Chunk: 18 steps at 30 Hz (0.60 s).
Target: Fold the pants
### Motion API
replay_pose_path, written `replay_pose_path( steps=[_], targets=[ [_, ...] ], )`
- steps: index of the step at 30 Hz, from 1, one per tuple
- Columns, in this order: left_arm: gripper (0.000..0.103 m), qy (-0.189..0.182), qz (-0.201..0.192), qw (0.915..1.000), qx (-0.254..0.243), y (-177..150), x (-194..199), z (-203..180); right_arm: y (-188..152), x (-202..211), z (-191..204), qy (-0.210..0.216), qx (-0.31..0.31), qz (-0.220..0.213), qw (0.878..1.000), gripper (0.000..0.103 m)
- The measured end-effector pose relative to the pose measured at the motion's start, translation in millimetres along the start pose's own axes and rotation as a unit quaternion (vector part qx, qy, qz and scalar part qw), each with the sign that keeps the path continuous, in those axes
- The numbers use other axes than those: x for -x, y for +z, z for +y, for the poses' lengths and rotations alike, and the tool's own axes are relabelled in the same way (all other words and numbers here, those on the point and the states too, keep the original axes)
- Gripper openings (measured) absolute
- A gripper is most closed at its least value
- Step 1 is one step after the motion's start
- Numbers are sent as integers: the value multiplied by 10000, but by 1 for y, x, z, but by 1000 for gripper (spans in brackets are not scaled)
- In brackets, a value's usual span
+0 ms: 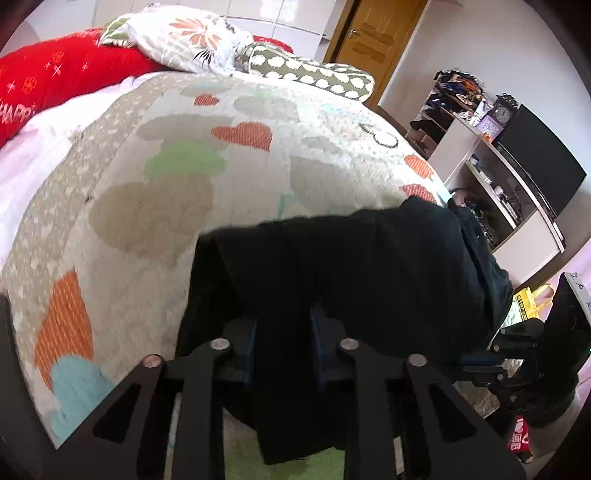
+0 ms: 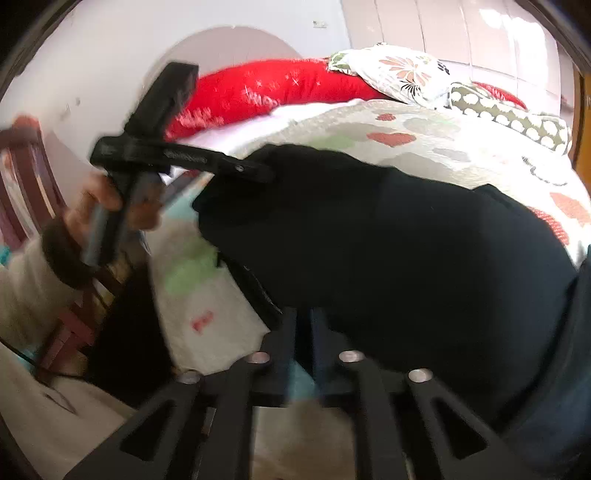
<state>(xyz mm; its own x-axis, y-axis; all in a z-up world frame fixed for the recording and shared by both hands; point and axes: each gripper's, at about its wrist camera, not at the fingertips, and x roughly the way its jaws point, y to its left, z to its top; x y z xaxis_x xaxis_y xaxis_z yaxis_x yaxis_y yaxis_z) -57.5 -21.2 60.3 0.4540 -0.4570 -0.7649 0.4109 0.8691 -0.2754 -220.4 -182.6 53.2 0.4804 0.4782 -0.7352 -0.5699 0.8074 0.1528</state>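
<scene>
Black pants (image 1: 369, 266) lie across the near edge of a bed with a heart-patterned quilt (image 1: 184, 166). My left gripper (image 1: 282, 325) is shut on a bunched fold of the pants at their left end, and the cloth hangs down between the fingers. In the right wrist view the pants (image 2: 406, 240) fill the middle. My right gripper (image 2: 303, 325) stands shut at their near edge, with dark cloth in the narrow gap. A hand (image 2: 110, 206) holds the left gripper (image 2: 258, 171) at the pants' far left corner. The right gripper (image 1: 476, 363) shows low at the right.
A red pillow (image 1: 55, 74), a floral pillow (image 1: 184, 33) and a dotted bolster (image 1: 314, 74) lie at the bed's head. A white shelf with a TV (image 1: 535, 166) and a wooden door (image 1: 376, 33) stand to the right. A dark wooden chair (image 2: 22, 166) is at the left.
</scene>
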Motion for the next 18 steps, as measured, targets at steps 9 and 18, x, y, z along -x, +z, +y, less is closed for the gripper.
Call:
replay_pose_path(
  steps=[9,18],
  targets=[
    [14,61,-181,9995,-251,25,14,5,17,-8,17,663,-141,-40,9977,0],
    [30,139,99,9994,293,-7,-1,31,32,7,-14,239,-380,-313,9985,7]
  ],
)
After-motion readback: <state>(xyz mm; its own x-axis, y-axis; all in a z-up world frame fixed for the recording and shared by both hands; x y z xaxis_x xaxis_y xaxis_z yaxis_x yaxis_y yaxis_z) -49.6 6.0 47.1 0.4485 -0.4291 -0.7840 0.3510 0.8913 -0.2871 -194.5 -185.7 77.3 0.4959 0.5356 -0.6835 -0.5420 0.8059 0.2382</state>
